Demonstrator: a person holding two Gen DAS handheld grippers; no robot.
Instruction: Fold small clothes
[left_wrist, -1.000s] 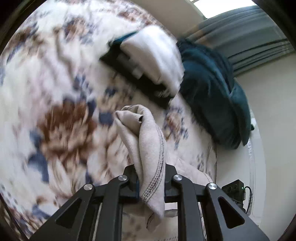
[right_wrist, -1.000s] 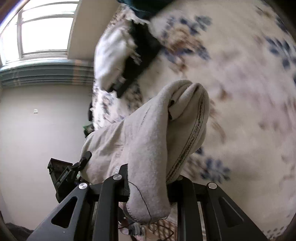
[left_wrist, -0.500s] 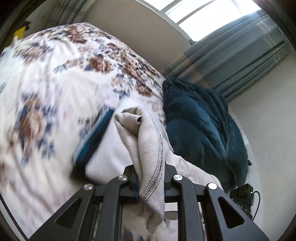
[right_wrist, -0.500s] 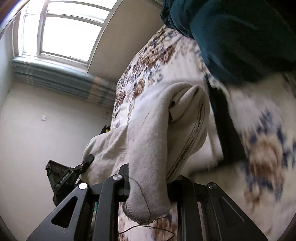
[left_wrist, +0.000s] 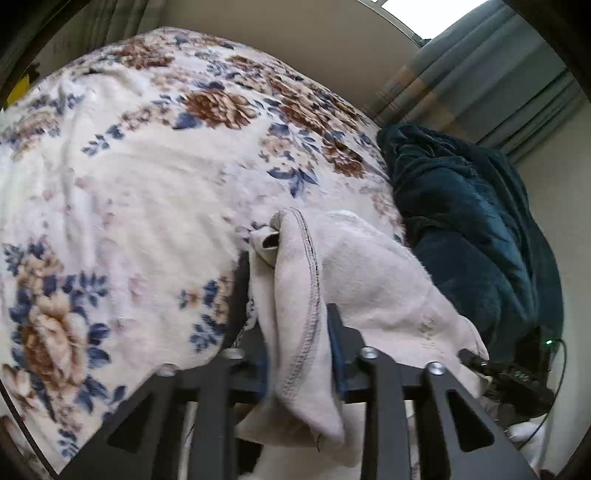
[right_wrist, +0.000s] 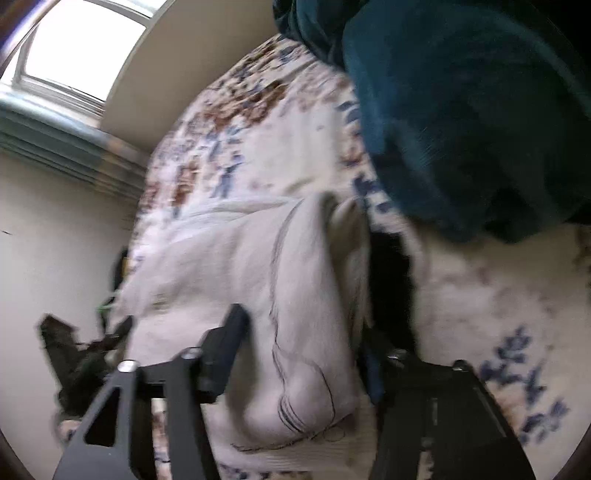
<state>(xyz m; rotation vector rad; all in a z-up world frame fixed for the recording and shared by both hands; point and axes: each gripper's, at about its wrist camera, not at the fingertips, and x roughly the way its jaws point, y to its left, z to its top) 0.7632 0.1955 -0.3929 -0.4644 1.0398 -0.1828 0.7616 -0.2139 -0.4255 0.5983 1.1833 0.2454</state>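
Left hand-held gripper (left_wrist: 295, 325) is pinched tight on a stitched hem of the cream garment (left_wrist: 369, 280). The cloth bunches up between its fingers and drapes off to its right, toward the other unit. Right hand-held gripper (right_wrist: 303, 350) stands noticeably wider apart, with a thick roll of the same garment (right_wrist: 258, 266) sitting between the fingers. Whether it clamps the cloth or only cradles it, cannot tell, as the frame is blurred. The garment hangs between the two, close over the bed (left_wrist: 147, 184), not yet laid flat.

Step in hand looks like carrying the piece to a free patch and spreading it for the fold. To do it well, pull the two corners apart until the hem is taut, lower the far edge first, then drag back lightly so no crease is trapped. Keep it off the teal blanket (left_wrist: 480, 221) heaped just ahead and right of the left gripper — plush pile likely snags.

The surface is a soft floral bedspread in white, blue and brown, a bit rumpled. Beyond it are a beige wall, a bright window (right_wrist: 74, 44) and striped grey curtains (left_wrist: 480, 74). A dark item (right_wrist: 391, 280) lies just past the right gripper's fingers — unclear what.
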